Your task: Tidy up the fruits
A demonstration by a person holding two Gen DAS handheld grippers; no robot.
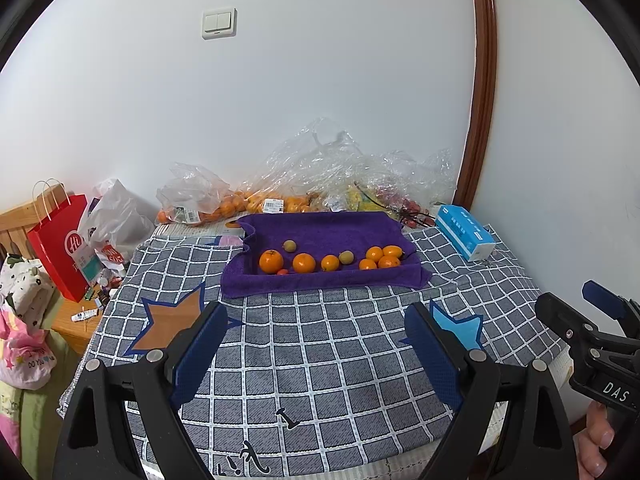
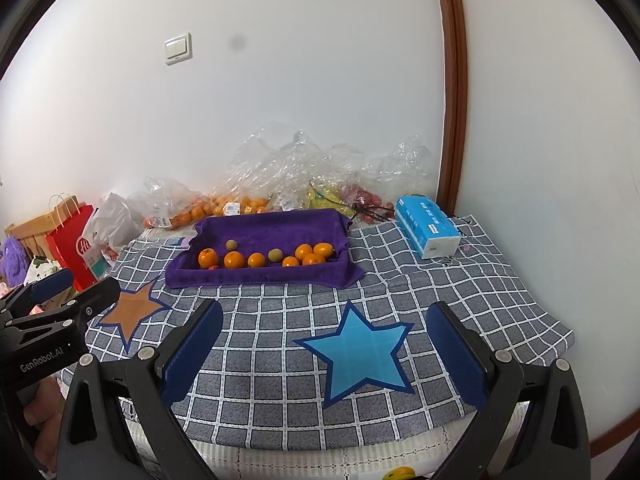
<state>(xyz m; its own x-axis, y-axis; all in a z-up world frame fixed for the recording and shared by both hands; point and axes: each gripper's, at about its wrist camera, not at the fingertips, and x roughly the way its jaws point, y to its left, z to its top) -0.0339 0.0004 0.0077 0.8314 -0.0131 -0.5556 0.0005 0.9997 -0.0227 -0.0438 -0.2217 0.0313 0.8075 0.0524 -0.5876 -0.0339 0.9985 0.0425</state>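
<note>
We hold both grippers, left (image 1: pixel 316 344) and right (image 2: pixel 324 344), wide and empty, near the towel (image 1: pixel 320 228) so we can reach its fruits (image 1: pixel 304 263).

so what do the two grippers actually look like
Both are black plastic frames with silver rivets and two fingers faced with dark blue textured pads. The left gripper reads GenRobot.AI in white; the right gripper reads DAS.

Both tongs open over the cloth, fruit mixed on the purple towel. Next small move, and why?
Probably ease the left tongs forward toward the purple towel: both hover open and empty short of it. Oranges and small greenish fruits lie intermixed there.
</note>
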